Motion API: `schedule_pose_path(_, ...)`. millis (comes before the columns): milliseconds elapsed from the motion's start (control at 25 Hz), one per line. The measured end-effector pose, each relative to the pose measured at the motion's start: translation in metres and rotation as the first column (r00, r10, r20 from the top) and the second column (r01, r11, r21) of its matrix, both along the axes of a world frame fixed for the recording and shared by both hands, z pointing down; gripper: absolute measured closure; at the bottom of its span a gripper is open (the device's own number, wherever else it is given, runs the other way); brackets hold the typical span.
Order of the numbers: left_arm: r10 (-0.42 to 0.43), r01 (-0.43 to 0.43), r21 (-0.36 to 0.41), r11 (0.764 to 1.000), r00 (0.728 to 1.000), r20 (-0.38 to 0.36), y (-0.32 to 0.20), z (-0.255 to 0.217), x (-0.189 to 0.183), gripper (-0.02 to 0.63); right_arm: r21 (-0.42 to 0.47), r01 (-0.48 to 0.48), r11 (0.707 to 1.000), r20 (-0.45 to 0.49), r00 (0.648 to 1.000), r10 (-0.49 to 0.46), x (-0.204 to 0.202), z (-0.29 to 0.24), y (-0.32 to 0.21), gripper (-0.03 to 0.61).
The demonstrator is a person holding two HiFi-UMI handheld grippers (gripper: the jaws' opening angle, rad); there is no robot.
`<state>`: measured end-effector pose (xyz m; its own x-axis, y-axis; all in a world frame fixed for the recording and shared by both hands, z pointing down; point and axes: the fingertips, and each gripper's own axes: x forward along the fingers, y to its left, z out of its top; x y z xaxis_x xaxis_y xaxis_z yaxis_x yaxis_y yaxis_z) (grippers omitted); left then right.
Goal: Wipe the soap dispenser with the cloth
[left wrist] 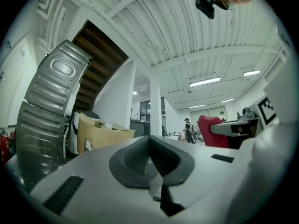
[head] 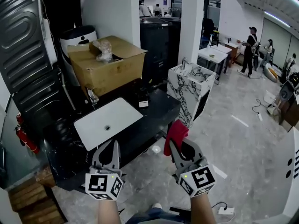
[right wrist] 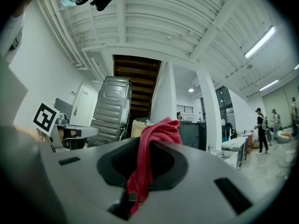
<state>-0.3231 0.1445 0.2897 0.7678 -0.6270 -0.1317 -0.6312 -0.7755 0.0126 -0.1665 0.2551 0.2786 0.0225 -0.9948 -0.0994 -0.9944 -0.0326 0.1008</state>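
Observation:
A small dark soap dispenser (head: 142,98) with a white label stands on the black counter (head: 154,120), right of the white sink basin (head: 107,122). My left gripper (head: 113,143) hovers over the counter's front edge near the basin, shut and empty; in its own view the pads (left wrist: 140,155) meet. My right gripper (head: 174,145) is beside it off the counter's right corner, shut on a red cloth (head: 176,131) that sticks up from its jaws. The cloth (right wrist: 150,148) hangs between the pads in the right gripper view and shows as a red bunch (left wrist: 211,130) in the left gripper view.
A chrome faucet (head: 91,96) stands behind the basin. An open cardboard box (head: 108,62) sits at the counter's back. A marble-patterned pedestal (head: 190,90) stands to the right. A grey ribbed panel (head: 25,45) leans at left. People (head: 248,50) stand far off on the tiled floor.

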Motion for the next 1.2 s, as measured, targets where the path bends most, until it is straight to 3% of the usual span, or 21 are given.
schedule_pose_path(320,0.004,-0.004,-0.002,1.000,1.000,0.017,-0.029,0.016,0.058,0.600,-0.005,0.045,0.999,0.051,0.998,-0.045,0.041,0.013,-0.036,0.529)
schedule_pose_path(640,-0.004,0.004,0.032,0.999,1.000,0.005,-0.093,0.028,0.123,0.600,-0.052,-0.004,0.999,-0.012,1.000,0.004,0.105,0.028,-0.085,0.529)
schedule_pose_path(840,-0.007,0.009,-0.024,1.000,0.999,0.049,-0.154,0.045,0.170,0.600,-0.046,-0.016,0.999,-0.022,1.000,0.015,0.152,0.027,-0.132,0.529)
schedule_pose_path(1040,0.034,-0.051,-0.111,0.993,0.989,-0.147,-0.209,0.042,0.206,0.601,-0.063,0.010,0.998,-0.003,1.000,-0.010,0.195,0.029,-0.191,0.529)
schedule_pose_path(1120,0.049,-0.075,-0.144,0.987,0.983,-0.178,-0.231,0.048,0.221,0.601,-0.077,0.023,0.997,-0.007,1.000,-0.023,0.210,0.032,-0.216,0.529)
schedule_pose_path(1200,0.069,-0.093,-0.147,0.985,0.985,-0.159,-0.250,0.056,0.236,0.601,-0.088,0.034,0.996,-0.008,0.999,-0.035,0.224,0.037,-0.240,0.529)
